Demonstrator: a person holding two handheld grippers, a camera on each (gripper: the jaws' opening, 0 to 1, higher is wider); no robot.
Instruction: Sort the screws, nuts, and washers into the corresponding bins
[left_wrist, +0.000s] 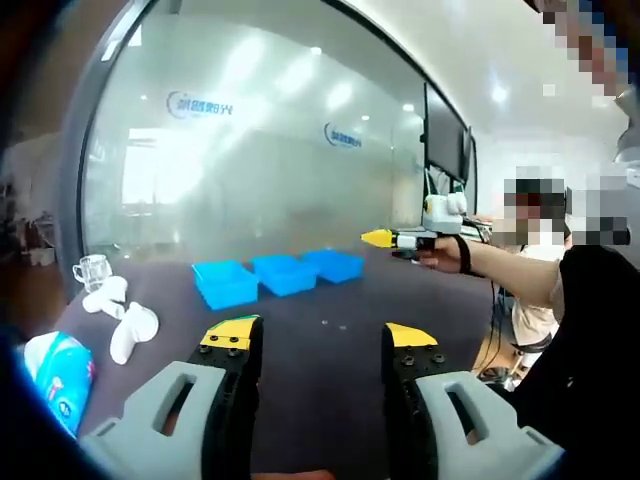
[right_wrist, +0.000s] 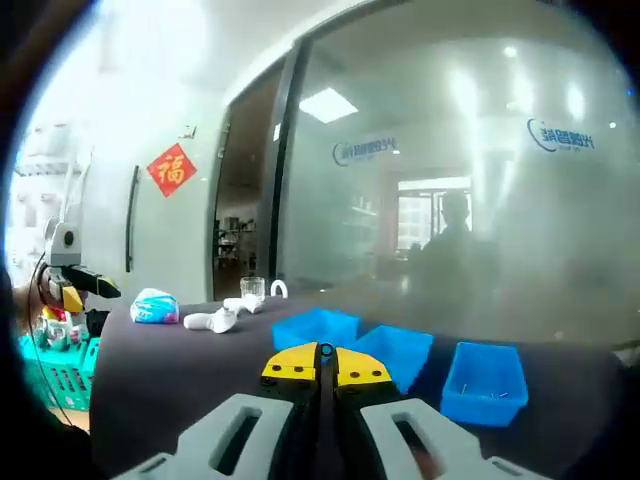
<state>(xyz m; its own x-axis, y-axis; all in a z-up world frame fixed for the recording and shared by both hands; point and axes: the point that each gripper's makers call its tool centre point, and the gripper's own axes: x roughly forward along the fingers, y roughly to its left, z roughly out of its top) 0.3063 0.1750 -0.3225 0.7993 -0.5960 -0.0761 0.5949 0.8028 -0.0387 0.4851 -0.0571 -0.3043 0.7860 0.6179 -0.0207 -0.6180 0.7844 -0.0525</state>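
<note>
Dark counter (left_wrist: 330, 300) w/ three blue bins (left_wrist: 277, 274) by glass wall, well ahead of left gripper (left_wrist: 318, 342), jaws wide apart, empty; right gripper (right_wrist: 326, 366) jaws closed, nothing held, right gripper view shows tiny items in right-hand bin.

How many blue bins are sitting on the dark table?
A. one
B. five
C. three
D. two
C, because the left gripper view shows three blue bins in a row on the table: one, a second and a third.
</note>
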